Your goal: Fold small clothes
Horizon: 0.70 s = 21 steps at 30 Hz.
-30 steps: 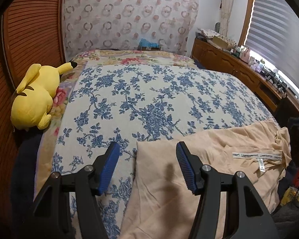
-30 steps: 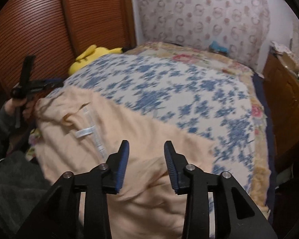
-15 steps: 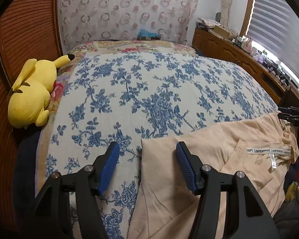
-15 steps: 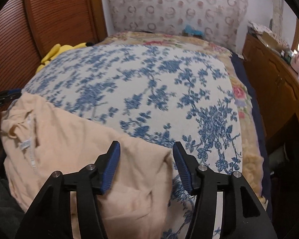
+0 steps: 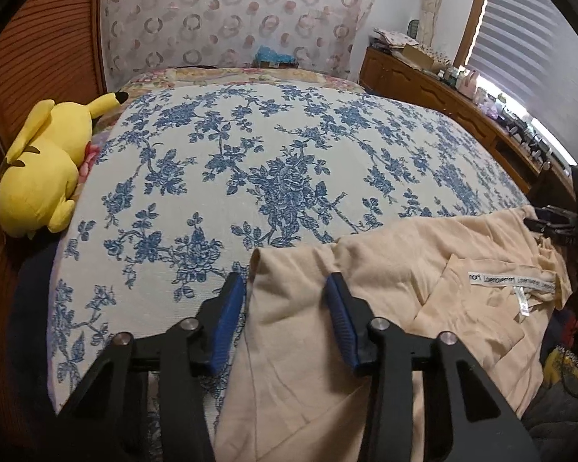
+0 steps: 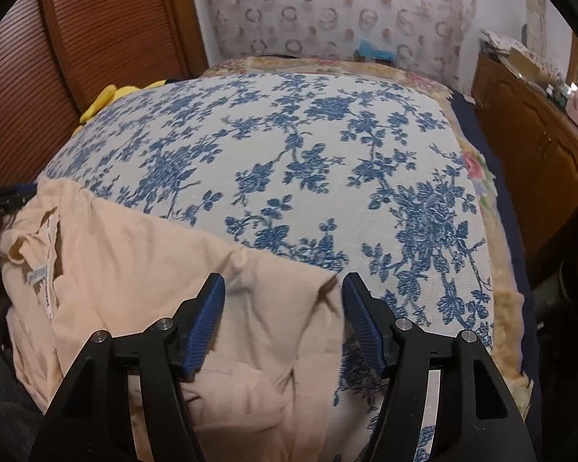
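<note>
Left gripper and right gripper: jaws spread wide.

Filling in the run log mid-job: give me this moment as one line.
phase: pre-grasp | left gripper: open, straddling garment corner | right gripper: open, straddling opposite corner | peach garment: spread on floral bedspread, unfolded

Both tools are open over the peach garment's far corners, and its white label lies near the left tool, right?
Not quite. Both tools, left and right, are open over the far corners of the garment, but the label is not near the left tool. The left wrist view shows it far off toward the opposite side; in the right wrist view it lies at the far left edge.
</note>
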### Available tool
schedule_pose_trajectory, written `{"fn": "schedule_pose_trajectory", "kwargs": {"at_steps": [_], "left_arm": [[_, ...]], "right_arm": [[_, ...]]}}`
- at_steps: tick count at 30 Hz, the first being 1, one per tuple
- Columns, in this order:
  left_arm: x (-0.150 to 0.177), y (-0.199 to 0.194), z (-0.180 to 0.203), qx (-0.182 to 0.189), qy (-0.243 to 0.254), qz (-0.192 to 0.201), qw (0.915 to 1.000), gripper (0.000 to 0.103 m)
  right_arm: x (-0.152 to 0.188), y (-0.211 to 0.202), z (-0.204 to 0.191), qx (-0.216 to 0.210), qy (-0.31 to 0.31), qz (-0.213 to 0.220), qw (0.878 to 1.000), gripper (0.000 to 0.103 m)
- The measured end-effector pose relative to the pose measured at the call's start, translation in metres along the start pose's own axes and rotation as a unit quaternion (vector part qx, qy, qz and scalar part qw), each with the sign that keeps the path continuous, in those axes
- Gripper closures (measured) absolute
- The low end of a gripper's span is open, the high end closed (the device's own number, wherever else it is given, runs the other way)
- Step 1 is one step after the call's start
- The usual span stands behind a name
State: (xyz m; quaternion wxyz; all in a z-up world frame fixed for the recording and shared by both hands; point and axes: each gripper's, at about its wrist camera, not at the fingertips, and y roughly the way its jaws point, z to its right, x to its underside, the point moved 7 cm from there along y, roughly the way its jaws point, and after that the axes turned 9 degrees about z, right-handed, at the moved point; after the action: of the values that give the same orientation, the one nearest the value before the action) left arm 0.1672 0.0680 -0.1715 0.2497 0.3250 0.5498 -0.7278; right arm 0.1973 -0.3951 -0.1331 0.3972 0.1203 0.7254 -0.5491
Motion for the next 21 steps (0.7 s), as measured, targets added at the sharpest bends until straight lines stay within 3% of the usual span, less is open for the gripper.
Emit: {"fn": "schedule_pose_trajectory", "kwargs": {"at_steps": [3, 5, 6, 7, 13, 21], "left_arm": [[0.002, 0.0, 0.007, 0.014, 0.007, -0.001, 0.9999, 0.093], [0.003, -0.002, 0.008, 0.016, 0.003, 0.005, 0.9999, 0.096], [0.003, -0.004, 0.01, 0.022, -0.001, 0.009, 0.9997, 0.097], [0.003, -0.007, 0.012, 0.029, -0.007, 0.014, 0.9994, 0.097], [-0.012, -0.051, 0.019, 0.048, -0.031, 0.07, 0.9959, 0.098], [-0.049, -0.147, 0.045, 0.077, -0.008, 0.175, 0.9816, 0.099]], "right_arm": [[0.001, 0.001, -0.005, 0.006, -0.012, 0.0, 1.0, 0.051], [0.002, 0.0, -0.008, 0.001, -0.016, 0.002, 1.0, 0.07], [0.002, 0.0, -0.01, -0.011, -0.012, 0.002, 1.0, 0.086], [0.003, -0.001, -0.013, -0.021, -0.008, 0.001, 1.0, 0.09], [0.006, -0.02, -0.023, -0.04, 0.003, 0.026, 0.999, 0.094], [-0.028, -0.11, -0.045, -0.039, -0.002, 0.124, 0.992, 0.095]]}}
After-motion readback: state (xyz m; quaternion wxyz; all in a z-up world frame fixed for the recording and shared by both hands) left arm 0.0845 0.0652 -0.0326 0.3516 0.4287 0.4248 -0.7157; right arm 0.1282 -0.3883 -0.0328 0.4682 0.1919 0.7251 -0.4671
